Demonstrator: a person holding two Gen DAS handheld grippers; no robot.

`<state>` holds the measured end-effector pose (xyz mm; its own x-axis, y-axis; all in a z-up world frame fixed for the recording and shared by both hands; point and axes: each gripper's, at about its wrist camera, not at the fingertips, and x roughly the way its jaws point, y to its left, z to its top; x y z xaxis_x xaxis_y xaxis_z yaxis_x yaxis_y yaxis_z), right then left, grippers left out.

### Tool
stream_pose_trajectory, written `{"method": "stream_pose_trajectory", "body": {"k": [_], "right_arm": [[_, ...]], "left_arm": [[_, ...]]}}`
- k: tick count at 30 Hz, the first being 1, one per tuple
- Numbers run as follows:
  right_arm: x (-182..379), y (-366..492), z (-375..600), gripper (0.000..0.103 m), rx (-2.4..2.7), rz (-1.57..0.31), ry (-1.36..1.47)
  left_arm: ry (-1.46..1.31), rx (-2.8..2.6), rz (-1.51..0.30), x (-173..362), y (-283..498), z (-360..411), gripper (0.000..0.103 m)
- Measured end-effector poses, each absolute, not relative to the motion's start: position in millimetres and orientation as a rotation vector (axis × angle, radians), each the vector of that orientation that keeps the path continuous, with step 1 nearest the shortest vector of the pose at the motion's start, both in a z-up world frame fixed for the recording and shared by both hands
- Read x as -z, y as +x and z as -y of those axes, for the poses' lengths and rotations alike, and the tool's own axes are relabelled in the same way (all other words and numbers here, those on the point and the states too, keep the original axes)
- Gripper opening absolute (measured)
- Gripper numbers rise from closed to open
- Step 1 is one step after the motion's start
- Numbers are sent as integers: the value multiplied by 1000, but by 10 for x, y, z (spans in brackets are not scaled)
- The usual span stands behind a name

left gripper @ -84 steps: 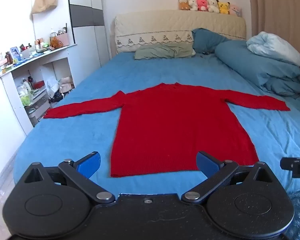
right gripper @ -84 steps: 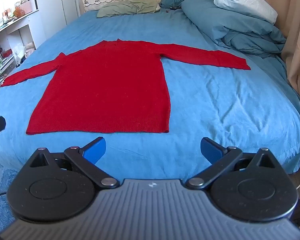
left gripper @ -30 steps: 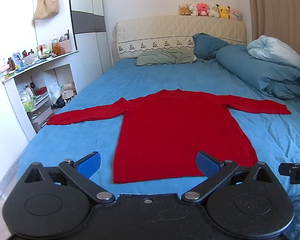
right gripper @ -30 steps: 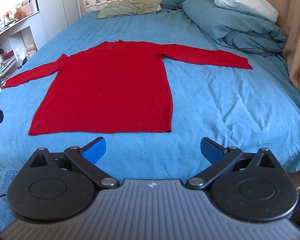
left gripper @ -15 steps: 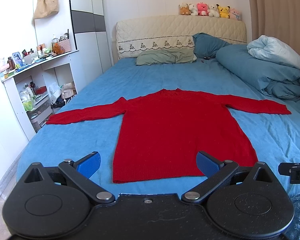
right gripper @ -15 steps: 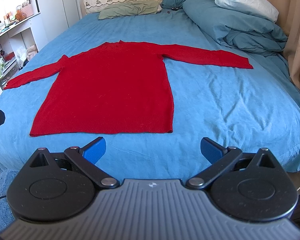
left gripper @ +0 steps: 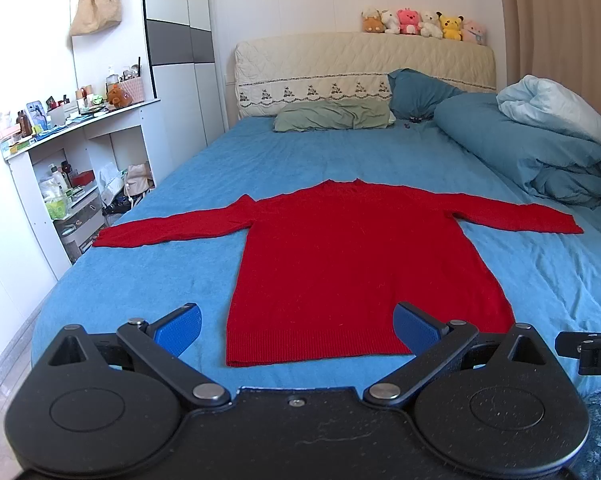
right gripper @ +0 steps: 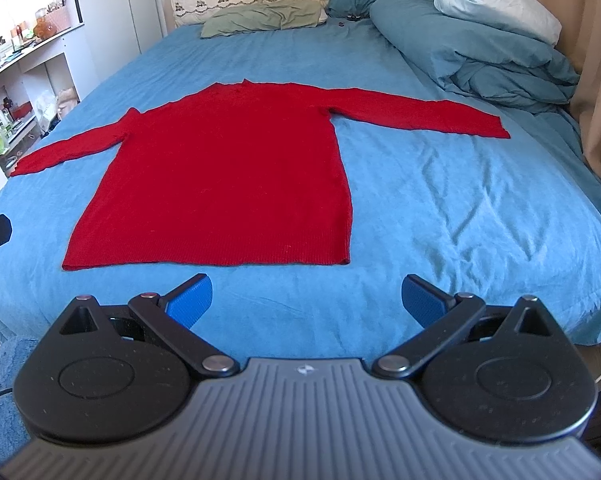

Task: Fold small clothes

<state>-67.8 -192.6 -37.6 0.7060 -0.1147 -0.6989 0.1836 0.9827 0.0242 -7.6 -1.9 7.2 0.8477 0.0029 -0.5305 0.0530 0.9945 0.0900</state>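
Note:
A red long-sleeved sweater (left gripper: pixel 352 264) lies flat on the blue bed (left gripper: pixel 148 280), sleeves spread left and right, hem toward me. It also shows in the right wrist view (right gripper: pixel 228 184). My left gripper (left gripper: pixel 296 326) is open and empty, held just short of the hem near the foot of the bed. My right gripper (right gripper: pixel 306 298) is open and empty, short of the hem, toward its right corner. A bit of the right gripper (left gripper: pixel 592 350) shows at the left wrist view's right edge.
A bunched blue duvet (left gripper: pixel 540 152) lies at the bed's far right. Pillows (left gripper: pixel 332 116) and a headboard with plush toys (left gripper: pixel 420 22) are at the far end. White shelves (left gripper: pixel 60 184) full of items stand left of the bed. A curtain (right gripper: pixel 596 60) hangs on the right.
Both grippers have stayed open and have shifted only slightly; the sweater has not moved.

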Motion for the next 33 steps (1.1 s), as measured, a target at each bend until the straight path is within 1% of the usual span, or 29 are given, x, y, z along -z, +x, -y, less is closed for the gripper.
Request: {"method": "stream_pose_trajectory", "body": {"k": [15, 19, 26, 33], "right_arm": [[338, -722, 1953, 103, 160, -754, 99], [269, -684, 1997, 103, 163, -743, 106], [-49, -400, 2343, 103, 227, -666, 138], [-392, 156, 2973, 103, 275, -547, 206]], "left_arm": [[90, 23, -552, -78, -110, -15, 103], [78, 31, -542, -166, -28, -28, 103], [63, 78, -502, -555, 506, 82, 103], [27, 148, -448, -881, 1358, 407, 103]]}}
